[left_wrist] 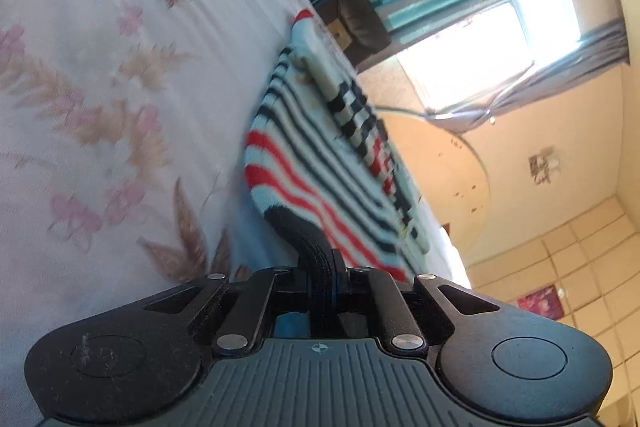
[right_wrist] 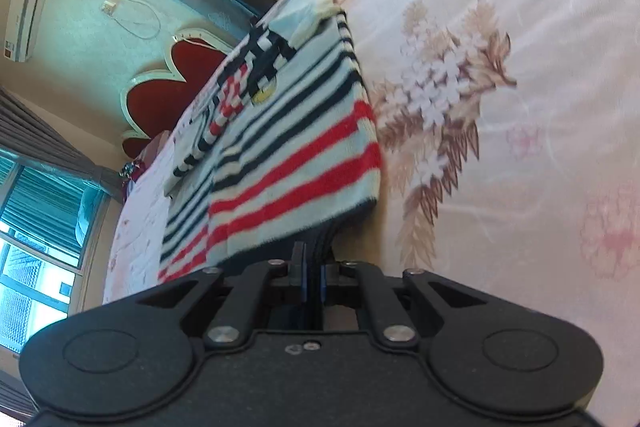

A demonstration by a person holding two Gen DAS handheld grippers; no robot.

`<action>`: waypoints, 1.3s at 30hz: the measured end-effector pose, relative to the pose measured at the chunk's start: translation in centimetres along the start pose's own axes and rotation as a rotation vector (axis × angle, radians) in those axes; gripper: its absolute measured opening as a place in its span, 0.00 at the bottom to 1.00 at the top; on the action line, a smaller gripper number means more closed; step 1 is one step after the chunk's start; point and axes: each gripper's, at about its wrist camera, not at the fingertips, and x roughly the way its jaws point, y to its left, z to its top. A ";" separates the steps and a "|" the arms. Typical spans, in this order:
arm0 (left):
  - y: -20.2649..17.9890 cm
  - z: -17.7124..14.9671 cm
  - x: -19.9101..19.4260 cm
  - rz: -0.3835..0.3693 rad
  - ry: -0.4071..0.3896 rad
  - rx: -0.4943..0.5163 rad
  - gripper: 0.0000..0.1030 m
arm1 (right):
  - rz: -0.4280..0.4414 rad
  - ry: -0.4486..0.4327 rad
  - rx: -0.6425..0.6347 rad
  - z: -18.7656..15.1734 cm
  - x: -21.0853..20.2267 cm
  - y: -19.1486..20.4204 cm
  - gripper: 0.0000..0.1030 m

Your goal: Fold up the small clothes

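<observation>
Both the left gripper [left_wrist: 320,267] and right gripper [right_wrist: 312,259] pinch the dark hem of the red-, navy- and white-striped knitted sweater [right_wrist: 288,147], sleeves folded in on the floral bedsheet [right_wrist: 500,87] (bottom fold remains).

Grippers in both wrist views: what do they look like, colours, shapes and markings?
Both are matte black, with two rounded lobes, angled linkage bars and silver pins. The left gripper has a ribbed grey plate bearing a small crosshair mark. The right gripper has blue finger pads. No cables show.
</observation>
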 end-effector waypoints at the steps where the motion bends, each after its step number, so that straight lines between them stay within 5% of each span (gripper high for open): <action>1: -0.3 0.5 -0.1 -0.010 -0.014 0.000 0.07 | 0.010 -0.012 -0.003 0.4 -0.2 0.2 0.06; 14: -8.2 12.0 8.2 -0.025 -0.088 0.073 0.07 | 0.016 -0.165 -0.044 11.6 2.9 5.5 0.06; 25: -8.3 21.9 22.1 0.069 -0.017 0.106 0.08 | -0.035 -0.148 -0.003 24.6 14.5 7.1 0.06; 34: -6.7 25.2 29.9 0.059 0.030 0.143 0.08 | -0.065 -0.115 0.089 28.9 22.9 3.6 0.07; 39: -6.1 25.2 31.0 0.044 -0.017 0.145 0.08 | -0.002 -0.162 0.080 29.5 24.2 2.7 0.27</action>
